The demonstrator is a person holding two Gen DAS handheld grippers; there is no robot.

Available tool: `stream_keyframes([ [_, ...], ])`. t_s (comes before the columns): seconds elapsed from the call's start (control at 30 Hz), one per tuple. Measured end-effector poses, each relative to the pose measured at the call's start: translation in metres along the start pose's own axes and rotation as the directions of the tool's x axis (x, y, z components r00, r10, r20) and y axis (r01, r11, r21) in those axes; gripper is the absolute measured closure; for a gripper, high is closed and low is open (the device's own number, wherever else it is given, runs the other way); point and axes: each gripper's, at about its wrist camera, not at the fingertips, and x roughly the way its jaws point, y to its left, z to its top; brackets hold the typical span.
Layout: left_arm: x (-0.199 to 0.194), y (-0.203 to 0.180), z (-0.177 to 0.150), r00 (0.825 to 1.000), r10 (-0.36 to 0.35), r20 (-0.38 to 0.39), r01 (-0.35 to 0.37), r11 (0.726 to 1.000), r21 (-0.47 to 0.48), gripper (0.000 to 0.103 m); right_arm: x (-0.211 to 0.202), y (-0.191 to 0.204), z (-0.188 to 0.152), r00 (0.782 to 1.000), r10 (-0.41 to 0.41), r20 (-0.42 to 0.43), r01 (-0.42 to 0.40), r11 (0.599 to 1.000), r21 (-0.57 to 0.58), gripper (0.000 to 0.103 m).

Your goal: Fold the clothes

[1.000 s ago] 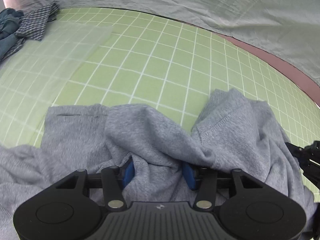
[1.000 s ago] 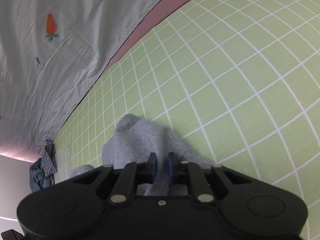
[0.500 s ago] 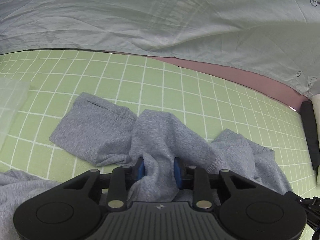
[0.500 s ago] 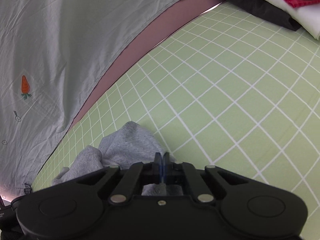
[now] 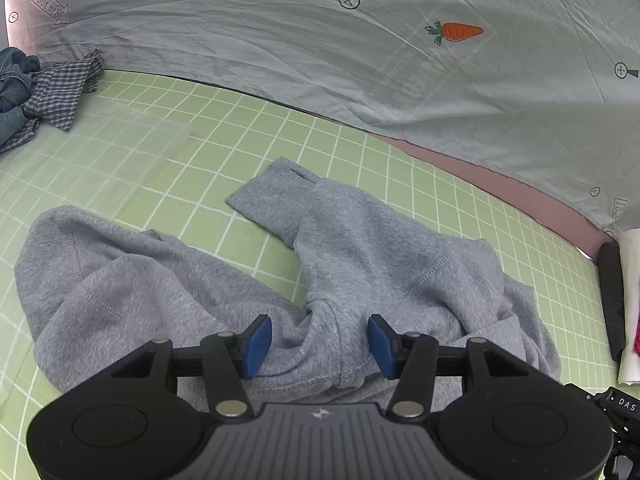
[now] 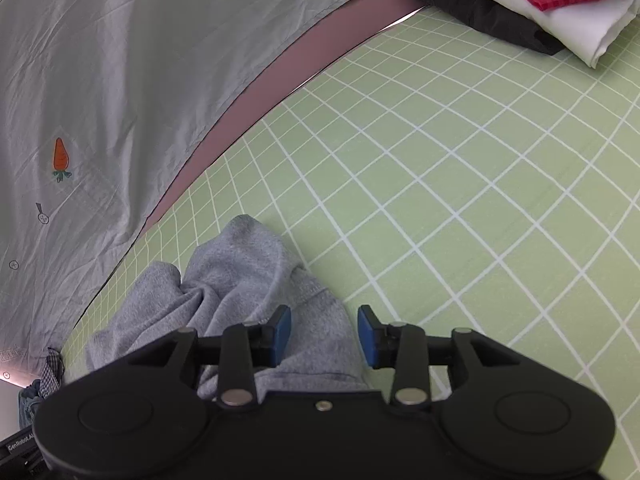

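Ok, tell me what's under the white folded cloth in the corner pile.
Under the white folded cloth lies a black folded garment, resting on the green grid mat. Anything beneath the black one is covered.

The grey sweatshirt point(image 5: 360, 264) lies crumpled on the green checked mat, under and ahead of the left gripper point(image 5: 318, 340). One sleeve reaches forward, its cuff flat; the hood lies left.

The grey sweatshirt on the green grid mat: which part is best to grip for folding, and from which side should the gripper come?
Probably the cuffed sleeve end of the grey sweatshirt. It lies flat and alone on the green grid mat, with bare mat on its far sides, so come from above and pinch across the cuff. The left gripper is opening over a bunched ridge, a poorer hold.
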Motion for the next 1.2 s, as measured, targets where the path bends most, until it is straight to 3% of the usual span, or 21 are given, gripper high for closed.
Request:
stream_keyframes([
  [0.23, 0.006, -0.002, -0.012, 0.999, 0.002, -0.032, -0.002, 1.0, -0.025, 0.049, -0.001, -0.018, -0.001, 0.999, 0.029, -0.026, -0.027, 0.996, 0.083, 0.055],
  [0.4, 0.016, -0.002, -0.022, 0.997, 0.001, -0.071, -0.004, 0.999, -0.041, 0.048, 0.015, -0.01, 0.01, 0.995, 0.085, -0.051, -0.078, 0.991, 0.112, 0.035],
  [0.67, 0.037, -0.014, -0.027, 0.994, 0.017, -0.108, -0.019, 1.0, -0.015, 0.045, 0.057, 0.025, 0.017, 0.986, 0.096, -0.137, -0.089, 0.994, 0.057, 0.03],
  [0.73, 0.041, -0.018, -0.025, 0.994, 0.023, -0.104, -0.024, 1.0, -0.007, 0.045, 0.061, 0.03, 0.018, 0.987, 0.091, -0.136, -0.087, 0.996, 0.034, 0.039],
  [0.77, 0.043, -0.02, -0.023, 0.995, 0.023, -0.101, -0.023, 1.0, -0.002, 0.049, 0.063, 0.031, 0.019, 0.986, 0.093, -0.136, -0.09, 0.996, 0.025, 0.072],
  [0.8, 0.045, -0.023, -0.021, 0.995, 0.022, -0.096, -0.022, 1.0, 0.002, 0.051, 0.064, 0.03, 0.021, 0.986, 0.101, -0.134, -0.098, 0.995, 0.024, 0.095],
  [0.97, 0.059, -0.05, 0.003, 0.997, -0.045, -0.06, 0.049, 0.997, 0.053, 0.081, 0.035, 0.015, 0.048, 0.992, 0.123, 0.041, -0.126, 0.988, 0.085, 0.096],
  [1.1, 0.051, -0.073, 0.024, 0.993, -0.119, -0.008, 0.119, 0.99, 0.076, 0.091, -0.008, -0.001, 0.084, 0.968, 0.119, 0.223, -0.153, 0.978, 0.14, 0.097],
  [1.2, 0.034, -0.086, 0.035, 0.985, -0.17, 0.041, 0.165, 0.982, 0.095, 0.093, -0.042, 0.001, 0.098, 0.944, 0.121, 0.306, -0.16, 0.982, 0.103, 0.097],
])
